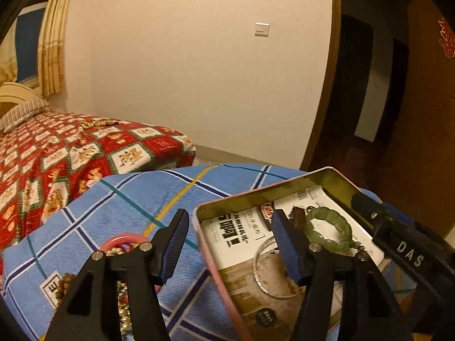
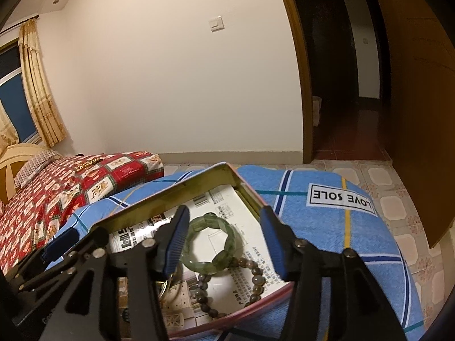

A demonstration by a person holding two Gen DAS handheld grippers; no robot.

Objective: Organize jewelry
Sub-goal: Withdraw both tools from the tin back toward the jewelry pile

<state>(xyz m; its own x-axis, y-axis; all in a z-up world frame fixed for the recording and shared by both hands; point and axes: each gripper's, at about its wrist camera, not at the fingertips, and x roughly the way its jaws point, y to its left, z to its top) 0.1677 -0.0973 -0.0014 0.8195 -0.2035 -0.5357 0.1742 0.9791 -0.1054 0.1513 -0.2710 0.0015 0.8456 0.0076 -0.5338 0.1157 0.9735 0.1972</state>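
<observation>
Blue plaid cloth point(image 2: 327, 227), tin point(image 2: 159, 196), green bracelet point(image 2: 212, 241) btwn right tongs point(image 2: 224, 241) (gaping, empty).

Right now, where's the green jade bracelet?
Inside the open tin, lying on the printed paper liner, between the right gripper fingers in the right wrist view. The brown bead bracelet sits just beside it, nearer the camera.

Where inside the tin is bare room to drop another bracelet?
In the tin, bare paper lies along the far wall, beyond the green jade bracelet. The near end is crowded: brown bead bracelet, silver bangle. Outside, blue sheet left of the tin is bare.
</observation>
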